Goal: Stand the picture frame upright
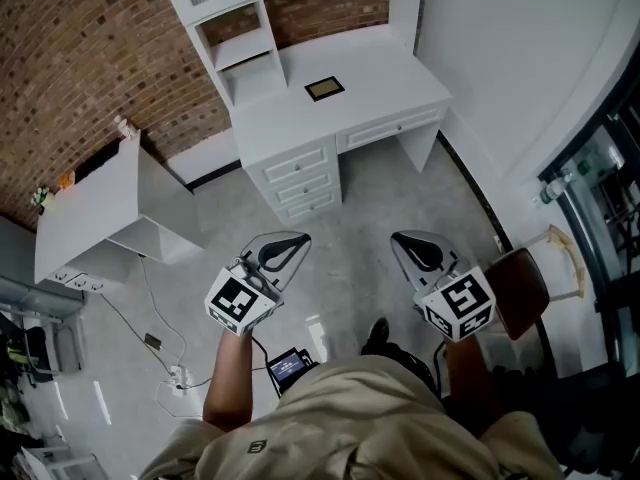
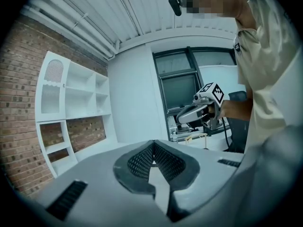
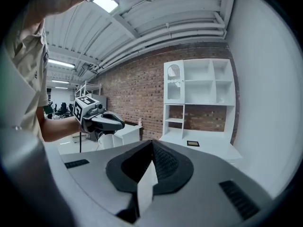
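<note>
A small picture frame [image 1: 324,89] with a dark border lies flat on the white desk [image 1: 380,78] far ahead of me; in the right gripper view the picture frame [image 3: 192,144] shows small on the desktop. Held at waist height well short of the desk, my left gripper [image 1: 297,240] is shut and empty. Beside it my right gripper [image 1: 398,239] is shut too, with nothing in it. Each gripper view shows the other gripper: the right gripper [image 2: 182,119] and the left gripper [image 3: 120,123].
The desk has a shelf hutch [image 1: 235,28] and drawers [image 1: 300,178]. A white cabinet [image 1: 105,213] stands at the left with cables [image 1: 165,363] on the floor. A brown chair [image 1: 522,288] is at my right, near a white wall and window.
</note>
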